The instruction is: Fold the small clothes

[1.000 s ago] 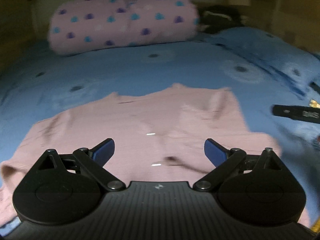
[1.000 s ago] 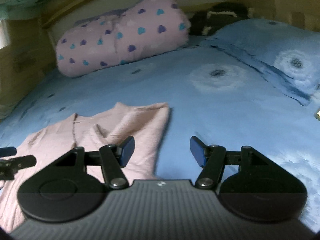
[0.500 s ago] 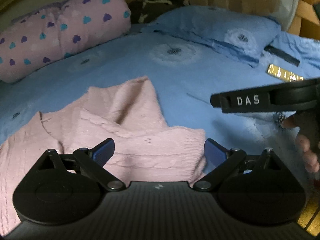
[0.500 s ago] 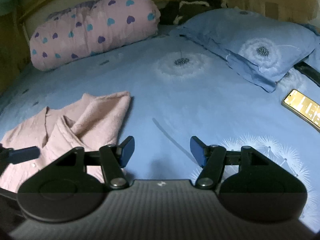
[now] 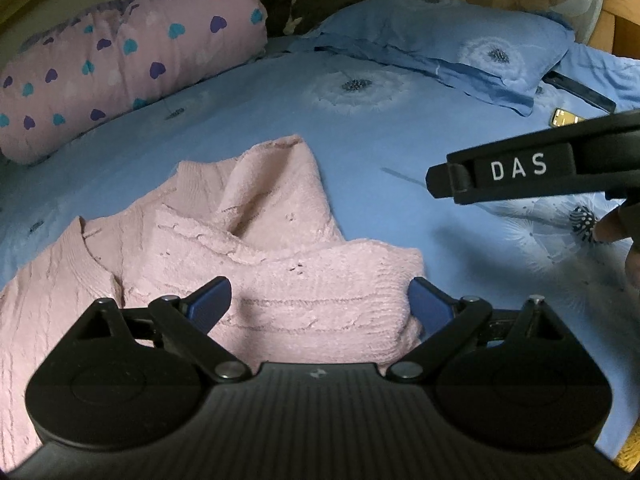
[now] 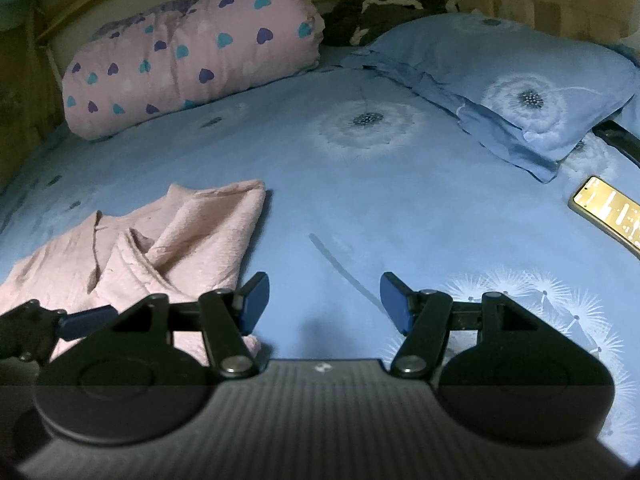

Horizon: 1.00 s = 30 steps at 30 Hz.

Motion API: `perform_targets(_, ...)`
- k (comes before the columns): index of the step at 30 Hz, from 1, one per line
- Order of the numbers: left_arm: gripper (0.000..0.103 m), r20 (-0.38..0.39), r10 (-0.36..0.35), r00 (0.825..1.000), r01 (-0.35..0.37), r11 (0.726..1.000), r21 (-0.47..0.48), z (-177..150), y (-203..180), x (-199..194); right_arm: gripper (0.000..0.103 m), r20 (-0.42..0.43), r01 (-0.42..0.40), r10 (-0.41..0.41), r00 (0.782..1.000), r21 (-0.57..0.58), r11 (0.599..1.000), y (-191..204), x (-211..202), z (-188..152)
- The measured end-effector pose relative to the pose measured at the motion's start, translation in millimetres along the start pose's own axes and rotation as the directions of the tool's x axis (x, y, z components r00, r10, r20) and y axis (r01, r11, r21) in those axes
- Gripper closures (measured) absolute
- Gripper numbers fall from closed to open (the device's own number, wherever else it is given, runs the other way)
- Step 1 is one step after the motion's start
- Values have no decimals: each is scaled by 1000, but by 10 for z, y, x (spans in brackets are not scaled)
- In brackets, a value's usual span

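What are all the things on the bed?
sweater: one, pink, rumpled on the near left of the sheet
bed sheet: one, blue with dandelions, under everything
bolster: one, pink with hearts, far left
pillow: one, blue, far right
phone: one, screen lit, right edge
dark bundle: one, black, behind the pillow
left hand-held gripper: open, over the sweater
right hand-held gripper: open, over bare sheet
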<state>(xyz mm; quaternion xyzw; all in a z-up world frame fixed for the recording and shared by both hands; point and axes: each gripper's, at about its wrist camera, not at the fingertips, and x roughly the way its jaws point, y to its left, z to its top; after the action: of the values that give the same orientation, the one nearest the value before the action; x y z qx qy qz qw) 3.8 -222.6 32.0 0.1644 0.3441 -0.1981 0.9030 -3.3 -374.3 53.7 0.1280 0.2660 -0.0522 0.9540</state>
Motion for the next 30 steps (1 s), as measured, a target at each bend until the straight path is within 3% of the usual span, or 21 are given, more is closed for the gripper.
perform_targets(5, 13, 13, 6, 1000, -6, 1000, 1, 10, -16, -16, 40, 1, -2, 2, 1000, 0, 1000, 19, -6, -10)
perform_targets(8, 28, 17, -7, 1000, 8, 1000, -13, 22, 5, -38, 40, 1, -6, 6, 1000, 3, 1000, 23, -9, -11)
perform_targets(10, 44, 15, -28, 999, 28, 999, -36, 34, 40, -53, 40, 1, -7, 7, 1000, 4, 1000, 24, -10, -12)
perform_targets(16, 70, 16, -48, 999, 48, 997, -68, 57, 97, -94, 40, 0, -8, 8, 1000, 4, 1000, 21, -9, -7)
perform_targets(27, 76, 41, -28, 999, 31, 997, -70, 73, 126, -165, 40, -7, -7, 7, 1000, -4, 1000, 34, 19, -14)
perform_targets(30, 86, 61, -14, 998, 18, 998, -67, 81, 138, -202, 40, -8, -7, 7, 1000, -4, 1000, 36, 20, -15)
